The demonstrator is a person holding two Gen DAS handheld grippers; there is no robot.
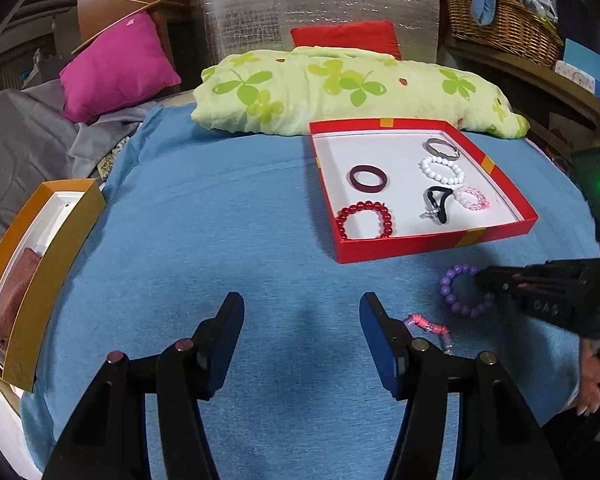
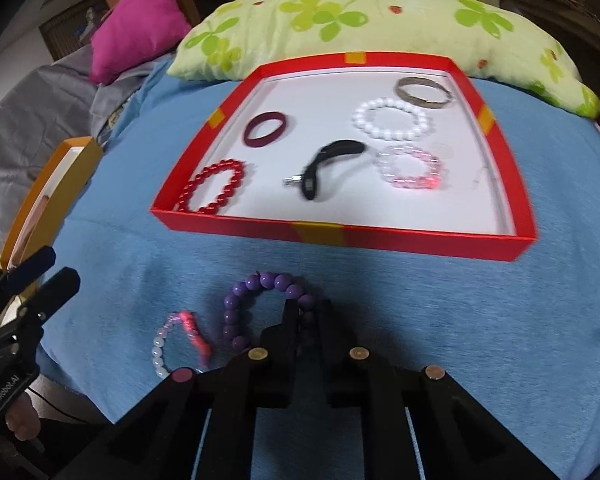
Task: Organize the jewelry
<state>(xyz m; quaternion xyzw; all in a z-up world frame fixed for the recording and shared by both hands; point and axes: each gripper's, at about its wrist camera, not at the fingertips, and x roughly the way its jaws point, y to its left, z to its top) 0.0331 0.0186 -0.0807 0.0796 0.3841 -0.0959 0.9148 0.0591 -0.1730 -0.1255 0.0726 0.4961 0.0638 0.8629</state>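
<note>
A red tray (image 1: 400, 246) (image 2: 380, 238) lies on the blue cloth and holds several pieces: a red bead bracelet (image 1: 365, 220), a maroon bangle (image 1: 369, 178), a white bead bracelet (image 1: 442, 169), a metal bangle (image 1: 443, 147), a pink bracelet (image 1: 472, 197) and a black hair clip (image 1: 438, 202). My right gripper (image 2: 306, 308) (image 1: 480, 280) is shut on the purple bead bracelet (image 2: 256, 304) (image 1: 456, 292), in front of the tray. A pink and white bracelet (image 2: 180, 340) (image 1: 428, 326) lies beside it. My left gripper (image 1: 302, 312) is open and empty over the cloth.
A gold box (image 1: 40, 272) with a brown cloth sits at the left edge. A green clover pillow (image 1: 340, 92) lies behind the tray, a magenta cushion (image 1: 116, 64) at the far left, a wicker basket (image 1: 500, 20) at the far right.
</note>
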